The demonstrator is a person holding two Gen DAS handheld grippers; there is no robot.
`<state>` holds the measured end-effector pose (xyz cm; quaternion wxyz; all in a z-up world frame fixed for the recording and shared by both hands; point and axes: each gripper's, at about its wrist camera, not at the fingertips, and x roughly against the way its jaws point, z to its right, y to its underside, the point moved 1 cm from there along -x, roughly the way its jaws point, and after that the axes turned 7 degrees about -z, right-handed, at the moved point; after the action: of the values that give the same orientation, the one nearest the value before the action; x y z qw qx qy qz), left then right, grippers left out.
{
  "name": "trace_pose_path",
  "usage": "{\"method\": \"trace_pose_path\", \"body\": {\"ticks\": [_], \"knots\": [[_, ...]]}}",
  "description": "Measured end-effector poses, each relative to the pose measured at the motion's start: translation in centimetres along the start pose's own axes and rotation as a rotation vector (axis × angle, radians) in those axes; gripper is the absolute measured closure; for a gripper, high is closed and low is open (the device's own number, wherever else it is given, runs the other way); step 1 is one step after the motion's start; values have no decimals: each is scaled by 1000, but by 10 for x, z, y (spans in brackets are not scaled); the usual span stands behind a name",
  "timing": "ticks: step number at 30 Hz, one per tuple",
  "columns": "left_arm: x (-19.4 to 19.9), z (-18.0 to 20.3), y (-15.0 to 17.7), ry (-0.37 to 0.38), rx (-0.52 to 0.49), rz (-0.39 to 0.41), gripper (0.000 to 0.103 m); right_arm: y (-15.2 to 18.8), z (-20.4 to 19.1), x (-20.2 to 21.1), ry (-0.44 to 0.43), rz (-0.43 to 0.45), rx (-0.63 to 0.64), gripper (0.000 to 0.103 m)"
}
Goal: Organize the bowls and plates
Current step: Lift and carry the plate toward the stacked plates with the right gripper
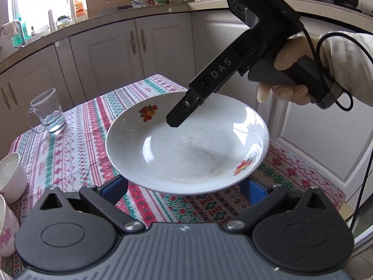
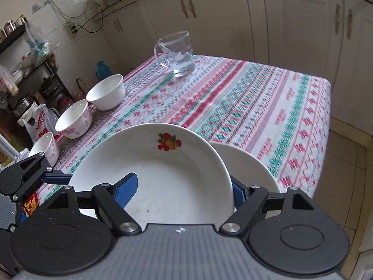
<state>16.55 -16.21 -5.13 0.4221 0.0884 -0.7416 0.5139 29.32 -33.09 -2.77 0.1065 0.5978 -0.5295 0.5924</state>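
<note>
White china, red and orange fruit printed on the rim: deep plate (image 1: 186, 158) (image 2: 163, 175), held tilted above the patterned tablecloth (image 2: 256, 107) at the near edge of the table.

Gripped by the right gripper (image 2: 183, 186) (image 1: 174, 121) with jaws partly apart, one blue pad lying inside the dish, the other against the outside of the rim. Sharp in the right wrist view while the cloth behind smears.

Gloved hand (image 1: 291, 74) around the right gripper's handle, cable looping off behind it.

Left gripper (image 1: 185, 186) low under the near side of the plate, fingers spread, tips hidden behind the china; impossible to tell whether pressing on anything.

Second white plate (image 2: 251, 165) just behind and to the right, partly covered by the first.

Three bowls in a row along the table's left edge: plain white (image 2: 106, 93), pink-flowered (image 2: 73, 120), another pink-flowered (image 2: 45, 148).

Glass mug (image 2: 177, 53) (image 1: 47, 109) upright at the far corner, well apart from the crockery.

Cream cabinets (image 1: 105, 53) beyond.
</note>
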Motion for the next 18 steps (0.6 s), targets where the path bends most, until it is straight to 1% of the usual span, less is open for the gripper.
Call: {"method": "trace_pose_path", "body": {"ticks": [12, 18], "knots": [[-10, 2, -6, 18, -12, -4, 2, 11, 13, -1, 1, -5, -36, 18], [-14, 1, -9, 37, -4, -11, 2, 14, 16, 1, 10, -10, -44, 15]]}}
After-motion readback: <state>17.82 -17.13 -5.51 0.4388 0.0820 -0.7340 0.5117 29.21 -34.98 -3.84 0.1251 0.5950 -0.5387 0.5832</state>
